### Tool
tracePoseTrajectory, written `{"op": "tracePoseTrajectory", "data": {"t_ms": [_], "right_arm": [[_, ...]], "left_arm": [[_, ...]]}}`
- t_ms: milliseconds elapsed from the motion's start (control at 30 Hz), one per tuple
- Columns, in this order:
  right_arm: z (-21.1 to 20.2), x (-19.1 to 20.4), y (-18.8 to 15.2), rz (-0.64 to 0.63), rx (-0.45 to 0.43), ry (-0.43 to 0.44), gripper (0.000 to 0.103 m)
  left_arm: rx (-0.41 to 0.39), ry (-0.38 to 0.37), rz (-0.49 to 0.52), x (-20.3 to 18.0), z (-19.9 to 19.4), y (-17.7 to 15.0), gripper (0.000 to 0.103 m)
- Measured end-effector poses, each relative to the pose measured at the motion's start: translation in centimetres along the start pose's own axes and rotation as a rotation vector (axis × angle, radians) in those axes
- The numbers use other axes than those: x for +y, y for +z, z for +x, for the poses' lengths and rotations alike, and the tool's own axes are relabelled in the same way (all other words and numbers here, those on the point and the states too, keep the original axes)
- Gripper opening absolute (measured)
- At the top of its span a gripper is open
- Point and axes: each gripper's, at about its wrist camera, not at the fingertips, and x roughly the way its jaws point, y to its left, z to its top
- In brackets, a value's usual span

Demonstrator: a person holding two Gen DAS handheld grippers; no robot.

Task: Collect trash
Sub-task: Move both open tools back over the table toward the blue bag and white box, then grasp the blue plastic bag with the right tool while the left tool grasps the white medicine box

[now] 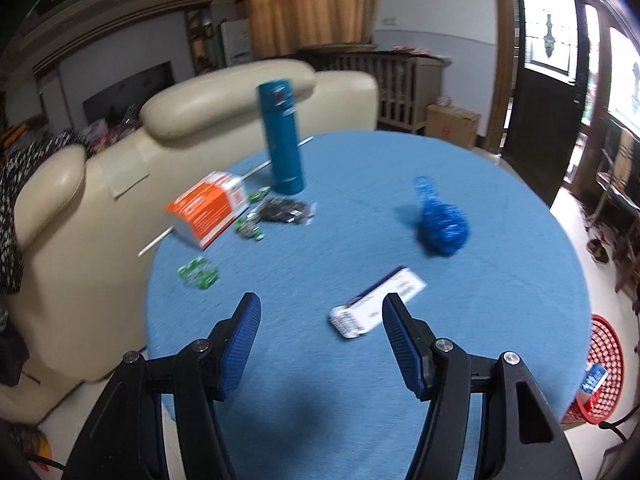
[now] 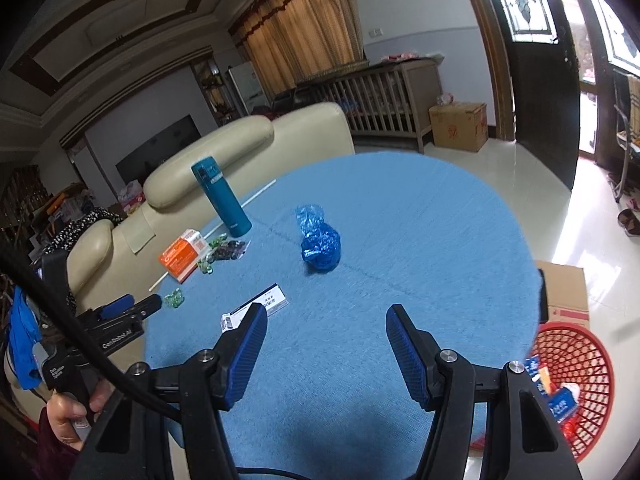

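On the round blue table lie a flat white box, a crumpled blue plastic bag, an orange-and-white box, green candy wrappers and a dark wrapper. My left gripper is open and empty above the table, the white box just beyond its right finger. My right gripper is open and empty, the white box by its left finger. The left gripper also shows at the table's left edge.
A teal flask stands at the table's far left. A red mesh basket holding some packets sits on the floor at the right, beside a cardboard box. A cream sofa borders the left.
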Motion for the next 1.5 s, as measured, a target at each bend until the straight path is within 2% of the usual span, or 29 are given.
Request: {"op": "tracePoseTrajectory", "data": {"t_ms": [200,533,867,1100,1167,1200,1300,1400,1500], "right_arm": [[4.7,0.3,0.4,-0.013,0.069,0.011,0.066],[12.7,-1.0,2.4,0.024,0.179,0.02,0.066],[23.1,-0.6,6.9,0.066,0.246,0.065,0.066],[30.0,0.3,8.3,0.045,0.305,-0.031,0.067],[31.8,0.5,8.1,0.043,0.33,-0.028,0.067],[32.3,0.6,7.9,0.037,0.334,-0.016,0.066],[32.5,1.3,7.6,-0.004,0.323,-0.035,0.054],[31.6,1.3,7.1,-0.034,0.313,-0.024,0.051],[30.4,0.2,6.6,-0.016,0.315,-0.015,0.051]], "left_arm": [[0.07,0.025,-0.031,1.8,3.3,-0.7,0.064],[0.172,-0.01,-0.003,0.8,8.3,-1.8,0.064],[0.178,-0.103,0.041,-0.2,11.0,-0.4,0.064],[0.177,-0.159,0.101,-1.9,12.1,0.6,0.064],[0.179,-0.178,0.118,-2.3,12.4,0.6,0.064],[0.181,-0.192,0.126,-2.5,12.5,0.7,0.064],[0.199,-0.242,0.153,-3.0,13.4,0.6,0.065],[0.222,-0.264,0.172,-3.6,14.5,0.6,0.066],[0.258,-0.329,0.19,-4.1,15.8,0.5,0.068]]}}
